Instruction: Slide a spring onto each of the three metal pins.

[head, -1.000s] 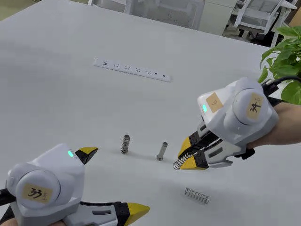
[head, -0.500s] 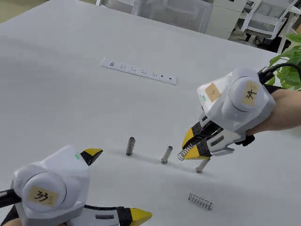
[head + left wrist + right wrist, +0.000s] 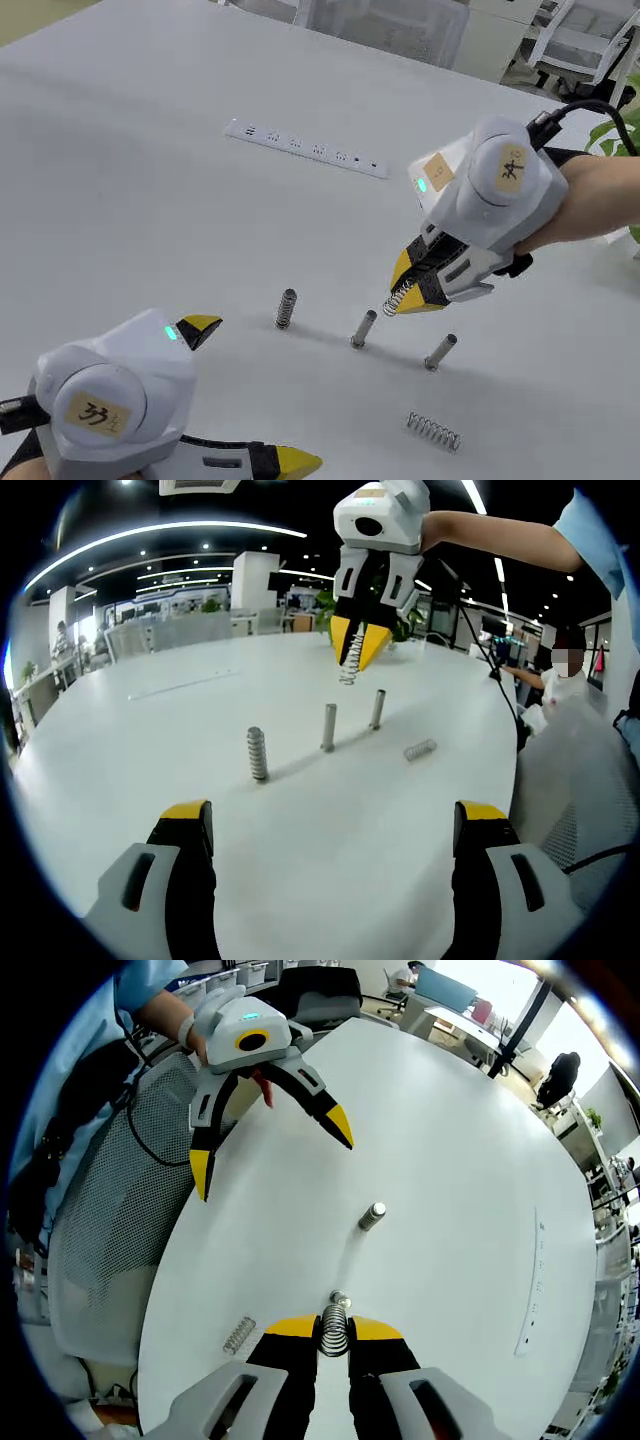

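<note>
Three metal pins stand in a row on the white table (image 3: 150, 200). The left pin (image 3: 286, 308) (image 3: 258, 753) wears a spring. The middle pin (image 3: 363, 328) (image 3: 329, 727) and the right pin (image 3: 440, 351) (image 3: 378, 709) are bare. My right gripper (image 3: 405, 298) (image 3: 335, 1332) is shut on a spring (image 3: 398, 297) (image 3: 349, 665) (image 3: 334, 1330), hanging just above and beside the middle pin. Another spring (image 3: 433, 431) (image 3: 420, 749) (image 3: 238, 1334) lies loose on the table in front of the pins. My left gripper (image 3: 245, 395) (image 3: 332, 825) stands open and holds nothing, near the front edge.
A white power strip (image 3: 305, 148) lies further back on the table. A green plant (image 3: 632, 100) stands at the right edge. Office chairs (image 3: 590, 30) stand beyond the far side. A mesh chair (image 3: 120, 1210) sits by the table's near edge.
My right gripper has risen and drawn back a little with the spring, uncovering the right pin. The left gripper has barely moved. The head camera has shifted.
</note>
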A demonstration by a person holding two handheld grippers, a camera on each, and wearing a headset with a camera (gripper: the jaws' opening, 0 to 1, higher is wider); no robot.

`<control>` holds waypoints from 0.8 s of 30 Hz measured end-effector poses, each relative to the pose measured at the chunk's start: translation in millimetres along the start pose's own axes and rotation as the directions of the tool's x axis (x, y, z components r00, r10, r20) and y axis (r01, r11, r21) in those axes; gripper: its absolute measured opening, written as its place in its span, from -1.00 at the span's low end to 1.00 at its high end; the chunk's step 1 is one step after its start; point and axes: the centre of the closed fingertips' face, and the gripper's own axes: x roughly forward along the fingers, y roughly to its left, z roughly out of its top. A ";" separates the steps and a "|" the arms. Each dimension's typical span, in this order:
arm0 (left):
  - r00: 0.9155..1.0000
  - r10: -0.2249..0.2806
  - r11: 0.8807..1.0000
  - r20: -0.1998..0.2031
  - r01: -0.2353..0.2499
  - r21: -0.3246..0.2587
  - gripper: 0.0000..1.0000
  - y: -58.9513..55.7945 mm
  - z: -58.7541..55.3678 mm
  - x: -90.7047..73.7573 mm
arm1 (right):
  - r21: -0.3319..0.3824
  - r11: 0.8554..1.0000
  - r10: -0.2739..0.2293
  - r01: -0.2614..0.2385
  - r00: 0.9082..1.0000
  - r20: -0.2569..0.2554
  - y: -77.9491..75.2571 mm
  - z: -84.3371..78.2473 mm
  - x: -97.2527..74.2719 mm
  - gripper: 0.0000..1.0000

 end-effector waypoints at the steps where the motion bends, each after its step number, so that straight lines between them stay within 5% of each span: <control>1: 1.000 0.000 1.000 -0.001 0.000 0.001 0.98 0.2 -0.5 0.2 | -0.002 1.000 0.001 -0.001 1.000 -0.003 -0.8 0.2 0.8 -0.84; 24: 1.000 0.010 1.000 -0.016 -0.010 -0.014 0.98 6.7 -7.1 -3.1 | -0.054 0.998 0.038 -0.042 0.997 -0.067 -5.0 -0.8 22.6 -0.84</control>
